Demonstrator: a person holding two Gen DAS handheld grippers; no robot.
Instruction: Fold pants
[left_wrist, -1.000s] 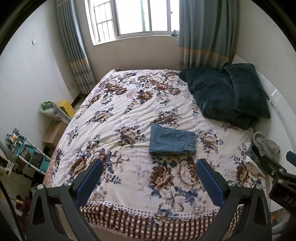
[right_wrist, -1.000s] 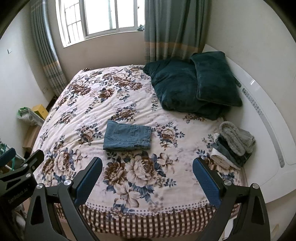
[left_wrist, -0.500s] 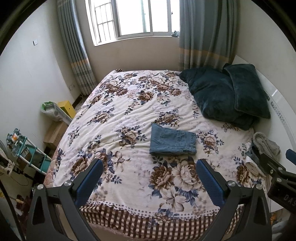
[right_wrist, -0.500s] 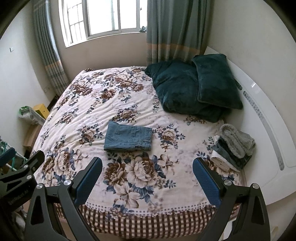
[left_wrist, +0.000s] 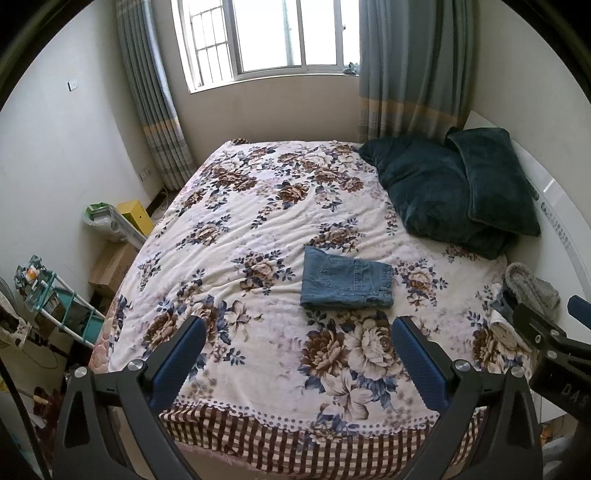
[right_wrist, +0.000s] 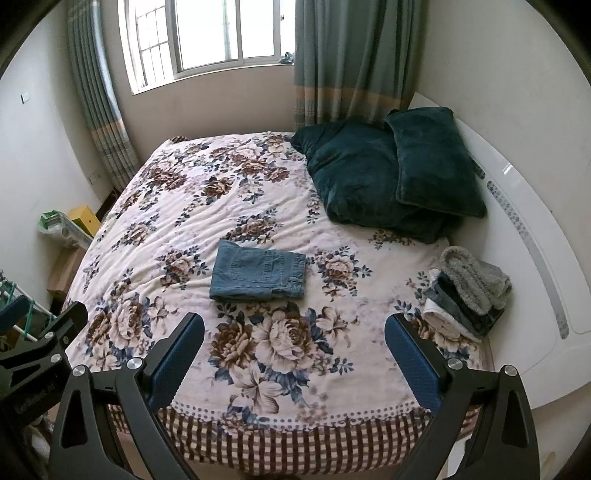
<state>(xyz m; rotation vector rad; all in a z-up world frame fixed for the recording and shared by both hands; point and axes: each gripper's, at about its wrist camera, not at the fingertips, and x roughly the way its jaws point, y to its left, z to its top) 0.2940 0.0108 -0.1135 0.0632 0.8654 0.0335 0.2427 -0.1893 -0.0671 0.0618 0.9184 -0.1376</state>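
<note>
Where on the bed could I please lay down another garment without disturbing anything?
The widest bare stretch of the floral bedspread lies between the folded jeans and the window-side edge. A second patch runs from the jeans to the checked near hem. The right side is crowded: dark pillows at the headboard, and a clothes stack beside them.

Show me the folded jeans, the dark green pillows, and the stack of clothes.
folded jeans (right_wrist: 258, 275), right wrist view, middle of denim.
dark green pillows (right_wrist: 432, 166), right wrist view, upper pillow's face.
stack of clothes (right_wrist: 469, 291), right wrist view, grey top piece.
</note>
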